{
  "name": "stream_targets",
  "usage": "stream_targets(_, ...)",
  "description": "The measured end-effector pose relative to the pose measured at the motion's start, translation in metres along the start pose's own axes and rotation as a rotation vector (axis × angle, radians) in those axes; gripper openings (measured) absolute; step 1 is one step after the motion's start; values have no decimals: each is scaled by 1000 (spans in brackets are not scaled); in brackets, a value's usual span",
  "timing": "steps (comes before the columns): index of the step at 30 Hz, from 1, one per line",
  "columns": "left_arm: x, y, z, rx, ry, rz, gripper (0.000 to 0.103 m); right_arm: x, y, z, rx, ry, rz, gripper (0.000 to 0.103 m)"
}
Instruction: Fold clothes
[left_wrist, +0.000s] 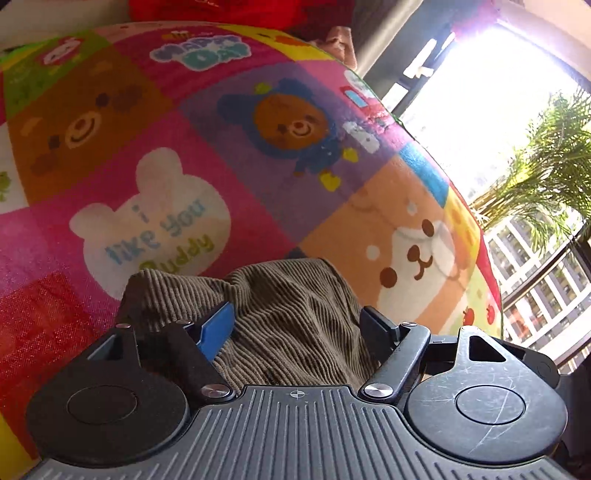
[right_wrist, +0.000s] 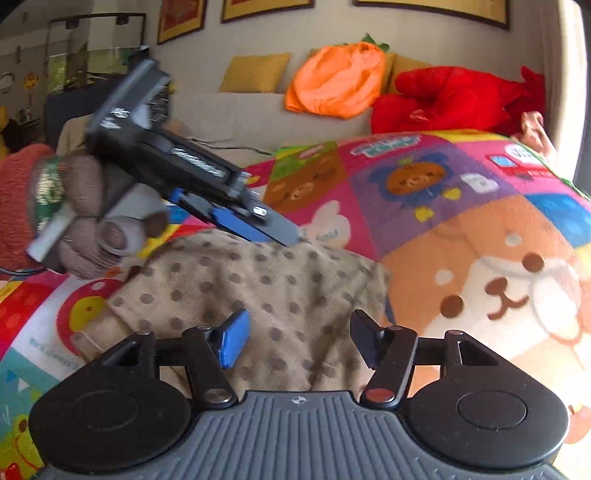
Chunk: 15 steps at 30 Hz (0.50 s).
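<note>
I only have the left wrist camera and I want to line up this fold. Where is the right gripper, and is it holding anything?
Observer: The right gripper is open and holds nothing. It is over the near part of a beige dotted cloth.
Operator: I only see brown ribbed fabric. Where is the left gripper on that cloth?
Observer: The left gripper angles down, with its tips at the dotted cloth's far edge.
Operator: Anything beyond the mat?
Observer: An orange plush sits on a pale sofa.
</note>
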<state>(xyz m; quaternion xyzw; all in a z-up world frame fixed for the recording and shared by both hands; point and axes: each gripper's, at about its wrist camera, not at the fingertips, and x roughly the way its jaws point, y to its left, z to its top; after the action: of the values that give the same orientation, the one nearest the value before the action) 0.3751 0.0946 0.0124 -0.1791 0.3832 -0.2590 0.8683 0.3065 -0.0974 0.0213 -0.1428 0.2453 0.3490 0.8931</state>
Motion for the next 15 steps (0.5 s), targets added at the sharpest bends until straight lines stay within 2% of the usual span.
stream_targets(2, 7, -8, 0, 41, 17, 20, 88, 7, 13, 7, 16, 4, 85, 61)
stream_targets(4, 11, -12, -1, 69, 28, 38, 89, 22, 23, 8, 72, 45, 167, 61)
stream_targets(5, 11, -10, 0, 67, 31, 36, 89, 32, 27, 4, 85, 77, 178, 61)
stream_targets(8, 8, -5, 0, 52, 27, 16, 89, 45, 34, -10, 86, 120, 174, 62)
stream_targets(12, 2, 0, -2, 49, -8, -3, 89, 28, 19, -4, 130, 116, 213, 63)
stream_targets(13, -1, 0, -3, 48, -21, -7, 88, 22, 11, 0, 148, 109, 207, 65)
stream_targets(15, -16, -3, -5, 63, -68, -8, 88, 10, -11, 6, 171, 74, 130, 70)
